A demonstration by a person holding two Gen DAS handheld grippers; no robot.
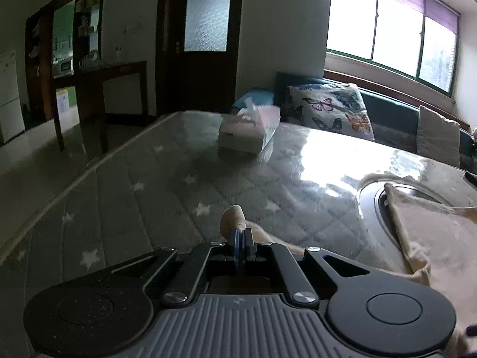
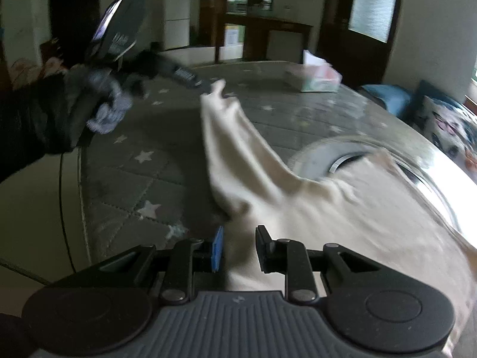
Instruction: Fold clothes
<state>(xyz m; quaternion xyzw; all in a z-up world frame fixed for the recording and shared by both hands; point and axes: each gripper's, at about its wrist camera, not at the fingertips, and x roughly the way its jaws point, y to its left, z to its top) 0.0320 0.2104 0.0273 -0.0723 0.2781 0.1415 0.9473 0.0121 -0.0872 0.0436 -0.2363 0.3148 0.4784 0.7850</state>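
Basically, left gripper is clamped on a sleeve tip of the cream garment, held out far-left over the desk. Right gripper hovers part-open over the garment body, near-right, not pinching; sleeve axis runs far-left.

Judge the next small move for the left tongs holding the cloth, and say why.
Probably carry the pinched end across and lay it on the cloth's body. The left tongs are shut on a cloth end, lifted off the table; the rest lies flat, and the right tongs stand apart over it.
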